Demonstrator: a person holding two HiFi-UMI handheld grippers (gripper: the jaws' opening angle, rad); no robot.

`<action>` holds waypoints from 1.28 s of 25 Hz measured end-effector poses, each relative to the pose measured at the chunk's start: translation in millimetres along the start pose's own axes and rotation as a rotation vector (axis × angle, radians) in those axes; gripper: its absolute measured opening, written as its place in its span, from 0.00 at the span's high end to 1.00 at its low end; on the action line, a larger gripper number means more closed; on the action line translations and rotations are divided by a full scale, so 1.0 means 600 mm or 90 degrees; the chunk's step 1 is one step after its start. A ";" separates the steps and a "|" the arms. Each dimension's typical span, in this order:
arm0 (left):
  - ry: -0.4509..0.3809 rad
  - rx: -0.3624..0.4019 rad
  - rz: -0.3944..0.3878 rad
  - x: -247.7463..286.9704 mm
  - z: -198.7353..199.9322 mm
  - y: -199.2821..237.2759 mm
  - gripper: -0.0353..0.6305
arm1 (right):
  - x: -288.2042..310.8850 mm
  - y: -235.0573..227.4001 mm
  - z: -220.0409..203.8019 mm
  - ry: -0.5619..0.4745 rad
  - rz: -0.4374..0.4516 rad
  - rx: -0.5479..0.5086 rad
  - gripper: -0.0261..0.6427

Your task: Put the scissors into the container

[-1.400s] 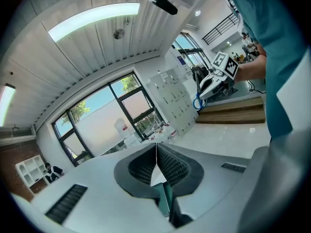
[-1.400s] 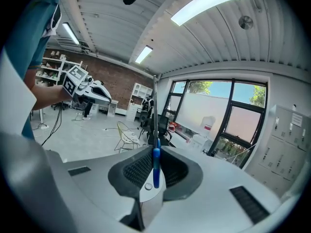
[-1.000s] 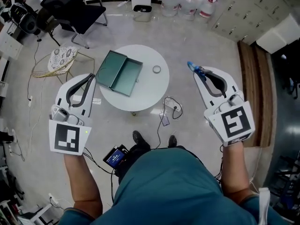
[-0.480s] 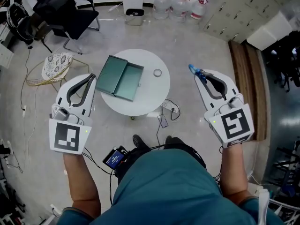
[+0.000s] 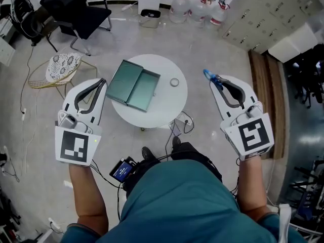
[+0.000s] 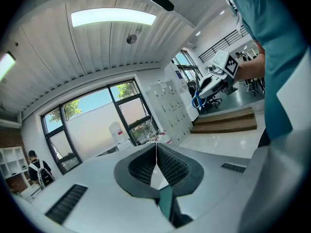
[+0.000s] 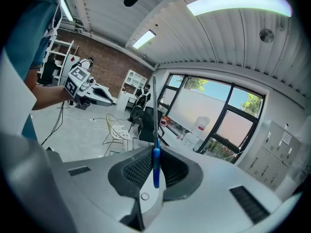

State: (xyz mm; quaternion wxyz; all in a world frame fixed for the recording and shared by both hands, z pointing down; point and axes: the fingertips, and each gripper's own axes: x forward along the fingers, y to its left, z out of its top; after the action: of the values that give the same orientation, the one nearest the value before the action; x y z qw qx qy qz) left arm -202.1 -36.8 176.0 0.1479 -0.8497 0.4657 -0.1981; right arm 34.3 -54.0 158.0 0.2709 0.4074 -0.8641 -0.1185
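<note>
1. Two hand-held grippers are hovering beside a round white table (image 5: 169, 103).
2. The right gripper (image 5: 216, 81) is pinching blue-handled scissors (image 5: 208, 75) for carrying.
3. The left gripper (image 5: 103, 81) is pressing its jaws together, empty.
4. The open green metal container (image 5: 134, 85) is lying on the table, well apart.
</note>
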 end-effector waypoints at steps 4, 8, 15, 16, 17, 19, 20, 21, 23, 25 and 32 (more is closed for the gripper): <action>0.007 -0.006 0.019 0.011 0.007 0.020 0.91 | 0.021 -0.022 0.012 -0.019 0.015 -0.009 0.87; 0.020 -0.007 0.030 0.030 0.000 0.024 0.91 | 0.049 -0.039 0.007 -0.027 0.030 -0.014 0.87; 0.063 0.004 0.071 0.094 0.018 0.015 0.91 | 0.109 -0.103 -0.021 -0.060 0.098 -0.020 0.87; 0.071 -0.002 0.080 0.104 0.024 0.009 0.91 | 0.113 -0.117 -0.025 -0.068 0.107 -0.019 0.87; 0.081 -0.003 0.087 0.116 0.031 0.002 0.91 | 0.115 -0.133 -0.030 -0.075 0.115 -0.019 0.87; 0.096 0.007 0.097 0.138 0.048 -0.013 0.91 | 0.119 -0.162 -0.042 -0.089 0.131 -0.021 0.87; 0.100 0.010 0.102 0.148 0.057 -0.020 0.91 | 0.121 -0.175 -0.049 -0.094 0.139 -0.022 0.87; 0.105 0.010 0.108 0.157 0.064 -0.027 0.91 | 0.123 -0.187 -0.056 -0.097 0.147 -0.023 0.87; 0.116 0.006 0.125 0.173 0.073 -0.038 0.91 | 0.132 -0.209 -0.066 -0.107 0.165 -0.027 0.87; 0.131 0.005 0.139 0.188 0.080 -0.050 0.91 | 0.140 -0.227 -0.074 -0.118 0.183 -0.031 0.87; 0.178 -0.002 0.176 0.238 0.095 -0.085 0.91 | 0.175 -0.274 -0.099 -0.150 0.244 -0.043 0.87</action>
State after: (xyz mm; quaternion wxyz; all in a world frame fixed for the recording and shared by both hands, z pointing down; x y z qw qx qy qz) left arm -67.8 -127.6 176.4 0.1066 -0.7422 0.5941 -0.2913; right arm 118.2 -239.0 176.1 0.1990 0.2100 -0.9468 -0.1407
